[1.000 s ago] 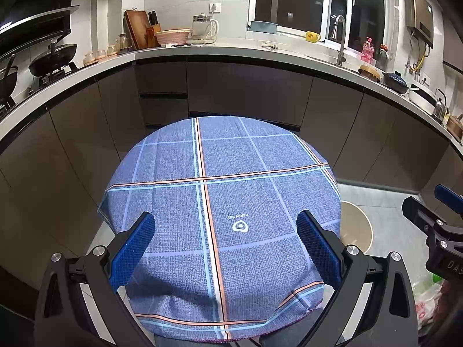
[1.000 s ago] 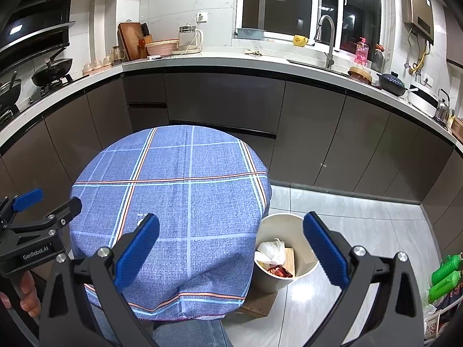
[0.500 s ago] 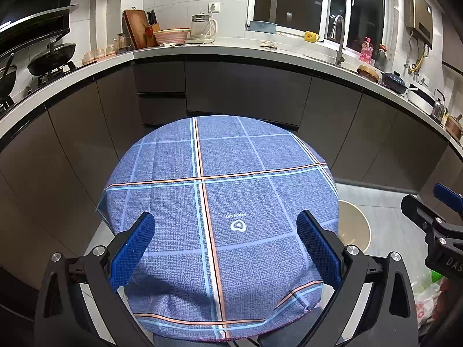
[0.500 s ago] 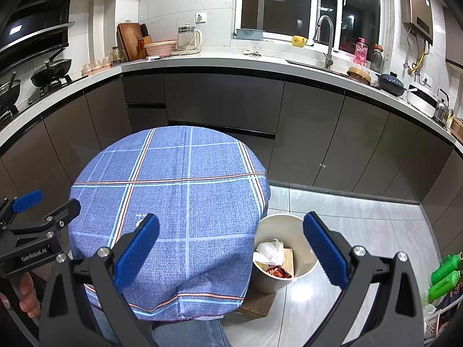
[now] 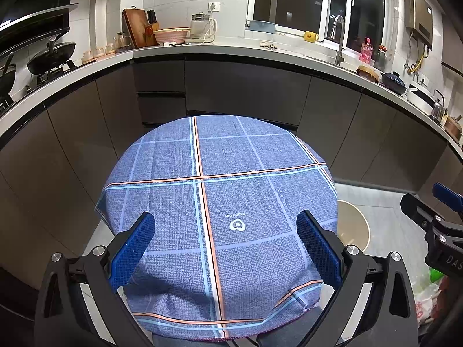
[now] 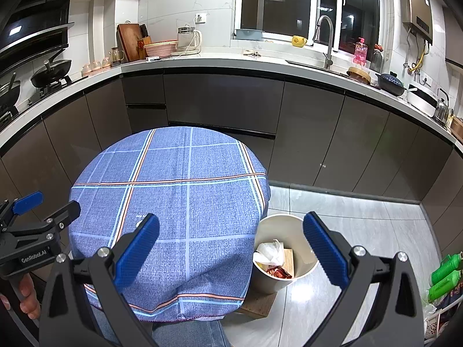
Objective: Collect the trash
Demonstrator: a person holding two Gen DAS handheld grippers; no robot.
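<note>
Left wrist view: the left gripper point(image 5: 225, 241) is hovering, jaws wide apart and empty, barely drifting over the bare tablecloth point(image 5: 246, 167).

Right wrist view: the right gripper point(image 6: 231, 244) is holding apart too; trash point(image 6: 270, 257) is sitting in the bin point(image 6: 303, 232) beside the table, so collecting looks finished.

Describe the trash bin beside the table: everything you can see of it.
The trash bin is a round, open-topped, cream pail that looks like plastic, standing upright on the grey tiled floor just right of the cloth-covered table, whose edge hides part of its rim. It seems to rest partly on a wooden board. Inside lie crumpled white paper, a red wrapper and something tan.
</note>
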